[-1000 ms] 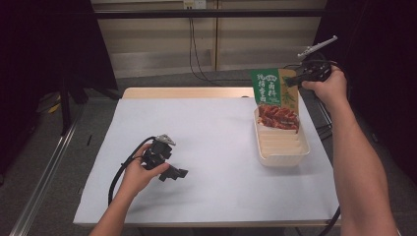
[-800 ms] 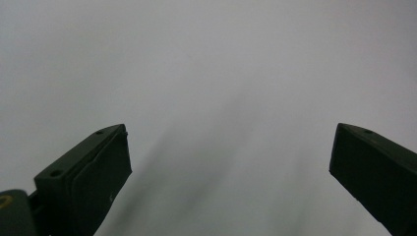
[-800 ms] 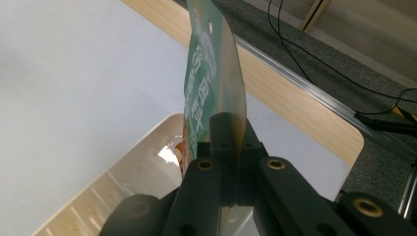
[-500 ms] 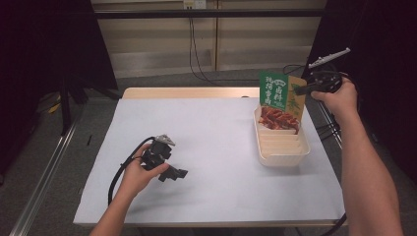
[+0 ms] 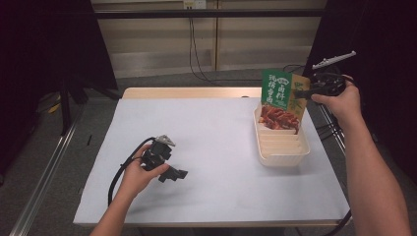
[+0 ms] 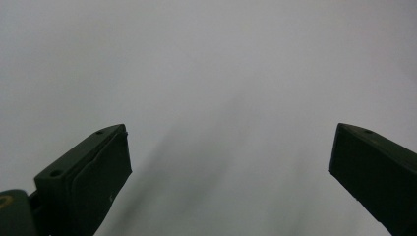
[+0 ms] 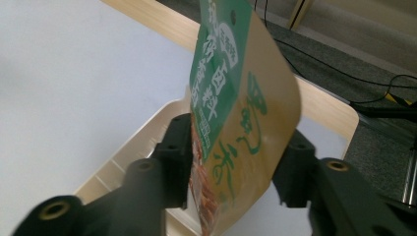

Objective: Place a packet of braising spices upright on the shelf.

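A green and tan food pouch [image 5: 280,101] [image 7: 236,93] stands upright in the far end of a cream ribbed tray [image 5: 282,158] [image 7: 123,162] at the right of the table. My right gripper [image 5: 303,92] [image 7: 236,169] reaches it from the right. Its jaws have just been opening and stand apart, with the pouch still between them, bulging close to both pads. My left gripper [image 5: 176,174] [image 6: 231,172] lies low over the white sheet at the front left. Its jaws are spread wide with nothing between them.
A white sheet [image 5: 211,128] covers most of the wooden table [image 5: 187,92]. A black cable [image 5: 120,172] loops from the left gripper. Beyond the table are grey floor, cables and a dark curtain.
The right hand carried the pouch slightly right and down into the tray's far end, and its jaws spread apart. The left hand stayed put.
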Tool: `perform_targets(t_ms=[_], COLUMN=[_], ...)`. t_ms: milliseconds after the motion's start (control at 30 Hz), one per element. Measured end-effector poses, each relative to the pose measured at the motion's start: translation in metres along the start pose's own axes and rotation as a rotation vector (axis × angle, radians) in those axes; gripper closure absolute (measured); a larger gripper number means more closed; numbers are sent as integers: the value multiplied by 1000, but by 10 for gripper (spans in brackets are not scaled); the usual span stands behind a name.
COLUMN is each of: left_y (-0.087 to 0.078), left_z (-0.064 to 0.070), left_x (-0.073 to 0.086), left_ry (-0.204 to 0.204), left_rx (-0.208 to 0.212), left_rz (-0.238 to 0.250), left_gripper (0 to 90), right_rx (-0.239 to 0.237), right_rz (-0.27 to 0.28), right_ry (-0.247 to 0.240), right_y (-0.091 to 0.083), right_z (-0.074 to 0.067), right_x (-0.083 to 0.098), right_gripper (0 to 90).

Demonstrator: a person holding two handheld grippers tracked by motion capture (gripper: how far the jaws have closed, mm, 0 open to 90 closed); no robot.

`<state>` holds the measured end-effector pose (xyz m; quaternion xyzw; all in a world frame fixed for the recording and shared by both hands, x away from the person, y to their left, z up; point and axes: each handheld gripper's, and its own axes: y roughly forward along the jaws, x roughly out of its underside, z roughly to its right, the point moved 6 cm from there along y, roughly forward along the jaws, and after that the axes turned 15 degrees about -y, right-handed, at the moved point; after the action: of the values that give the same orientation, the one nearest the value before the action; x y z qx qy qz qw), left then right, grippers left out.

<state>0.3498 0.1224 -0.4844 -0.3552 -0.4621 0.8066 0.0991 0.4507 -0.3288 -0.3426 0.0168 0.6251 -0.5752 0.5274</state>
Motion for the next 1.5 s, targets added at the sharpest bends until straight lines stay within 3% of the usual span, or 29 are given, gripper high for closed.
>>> perform_targets(t_ms=[33,133,300,467,700,800,967,1000,1133,1200,1233,1267,1333,1400,1433,1500], left_y=[1,0,1,0,1,1,0,-1,-2,0,0,-2,-2,-2,-4,-3], left_z=[1,0,1,1,0,1,0,-1,-1,3,3,1,2,2,-1,0], left_x=[0,0,1,1,2,2,2,3,3,2,2,3,3,3,4,3], left_ry=[-18,-2,-10,6,0,0,-17,-3,-19,-69,-67,-35,-61,-54,-20,-29], left_rx=[3,1,5,9,3,10,12,12,14,18,21,15,19,18,12,12], left_rz=[13,-3,-1,-8,-15,-9,1,-9,2,40,40,16,33,28,2,9], left_gripper=[18,19,19,19,19,19,19,19,19,20,19,19,19,20,20,20], right_rx=[0,6,26,19,-24,-50,-62,-73,-77,-80,-77,-77,-73,-84,-98,-97], right_rz=[-5,-26,-59,-39,-39,-14,-12,-12,-2,5,5,9,8,12,13,17], right_ry=[4,14,16,23,-15,-21,-41,-47,-67,-70,-81,-83,-87,-89,-92,-92], right_y=[0,-5,-13,-18,-14,-13,-9,-10,-9,-9,-9,-9,-8,-6,-5,-4], right_z=[-1,-4,-9,-17,-39,-49,-63,-66,-77,-83,-85,-89,-94,-100,-104,-109], right_x=[0,0,4,5,2,-3,-8,-9,-12,-12,-12,-13,-12,-10,-10,-9], right_gripper=[483,371,264,239,187,179,162,162,152,147,146,145,141,128,128,128])
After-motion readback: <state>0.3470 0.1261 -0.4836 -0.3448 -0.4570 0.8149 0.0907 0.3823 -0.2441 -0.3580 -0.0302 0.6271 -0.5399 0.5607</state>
